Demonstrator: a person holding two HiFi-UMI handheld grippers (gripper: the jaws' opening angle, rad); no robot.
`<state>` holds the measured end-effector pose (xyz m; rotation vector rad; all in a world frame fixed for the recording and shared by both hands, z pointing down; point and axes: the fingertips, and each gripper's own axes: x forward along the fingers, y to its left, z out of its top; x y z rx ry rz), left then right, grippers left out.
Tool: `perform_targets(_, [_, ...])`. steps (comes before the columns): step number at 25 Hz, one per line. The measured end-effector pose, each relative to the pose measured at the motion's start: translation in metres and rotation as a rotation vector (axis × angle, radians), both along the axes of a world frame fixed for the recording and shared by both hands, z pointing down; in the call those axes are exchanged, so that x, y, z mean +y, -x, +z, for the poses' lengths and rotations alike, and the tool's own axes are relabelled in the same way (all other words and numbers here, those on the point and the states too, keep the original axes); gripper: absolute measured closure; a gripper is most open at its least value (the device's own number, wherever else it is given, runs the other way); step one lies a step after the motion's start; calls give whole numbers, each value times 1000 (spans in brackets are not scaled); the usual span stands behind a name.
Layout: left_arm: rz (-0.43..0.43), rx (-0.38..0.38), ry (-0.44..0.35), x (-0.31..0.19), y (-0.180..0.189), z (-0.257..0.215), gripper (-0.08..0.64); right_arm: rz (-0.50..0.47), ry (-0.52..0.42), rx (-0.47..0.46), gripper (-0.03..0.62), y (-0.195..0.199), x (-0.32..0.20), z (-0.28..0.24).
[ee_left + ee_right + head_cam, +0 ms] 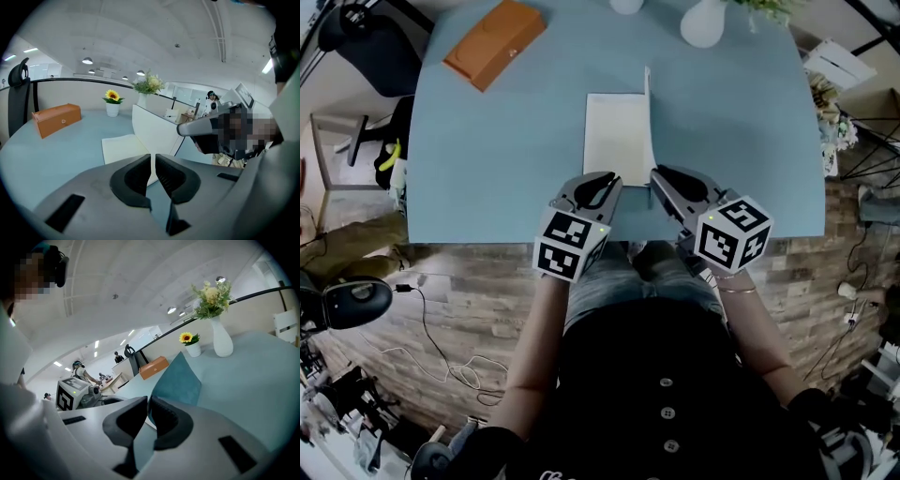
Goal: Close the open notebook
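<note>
Head view: an orange box (495, 42) lies on the light-blue table (487, 159), well to the left of the notebook (617, 136) and farther from the person. The left gripper (602, 180) sits at the notebook's near edge, on the side of the white page that lies flat. In the left gripper view its jaws are pressed almost together. Only a thin slit shows between them, and they hold nothing. The flat page shows just beyond the tips.

The notebook lies open in the middle of the table, close to the front edge. Its left half is flat. Its right half, the teal cover (180, 380), stands roughly upright along the spine, white on the inside and teal on the outside.

The right gripper (658, 178) is at the notebook's near right corner, touching the foot of the raised cover. In the right gripper view its jaws are closed onto the cover's near lower edge, and the teal sheet rises out from between them.

At the far edge of the table, a small sunflower pot (191, 347) stands straight beyond the notebook. A white vase (221, 341) of flowers stands beyond the notebook and to its right.
</note>
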<state>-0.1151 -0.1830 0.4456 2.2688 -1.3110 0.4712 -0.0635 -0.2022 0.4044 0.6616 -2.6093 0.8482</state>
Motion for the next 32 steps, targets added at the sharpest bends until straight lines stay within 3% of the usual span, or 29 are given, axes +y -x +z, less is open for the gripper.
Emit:
perform_targets(8, [-55,-9,14,10,23,6,534,-88,-27,52,555,24,6,7])
perform_targets(17, [-203,71,-11,10,55,4,537,-175,-10,89,555,50,8,21])
perform_targets(22, [-205,52,-9,13,61,11,537,-223,9,110,555,63,9,32])
perform_targets(25, [-210,45,5,17,63,17,538,-251,19,124,555,69,9,39])
perform_targets(32, [-319,84,54,27,80,33,545,-325,15,179,555,83,11,54])
